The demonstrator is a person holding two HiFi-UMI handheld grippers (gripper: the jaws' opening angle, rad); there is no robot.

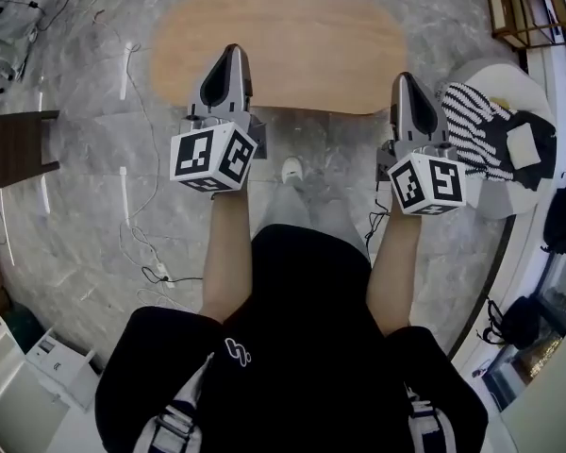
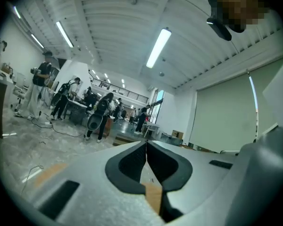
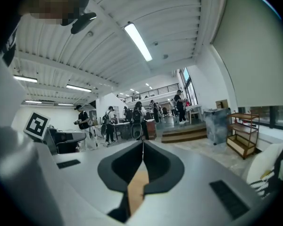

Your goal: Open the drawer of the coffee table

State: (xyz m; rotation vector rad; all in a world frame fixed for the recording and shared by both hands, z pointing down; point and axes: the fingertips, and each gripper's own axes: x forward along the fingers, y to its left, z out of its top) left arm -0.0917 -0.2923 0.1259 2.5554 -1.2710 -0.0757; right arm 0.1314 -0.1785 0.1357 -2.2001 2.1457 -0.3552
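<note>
1 dark brown stand sits far left on the marble floor. 2 tools are held side by side, well apart. Left tool has its jaws pressed together, empty, tip over the near edge of 1 oval wooden surface. Right tool is also closed and empty, at the surface's right end. The drawer can't be made out from above. 1 striped cloth lies on 1 white seat.
</note>
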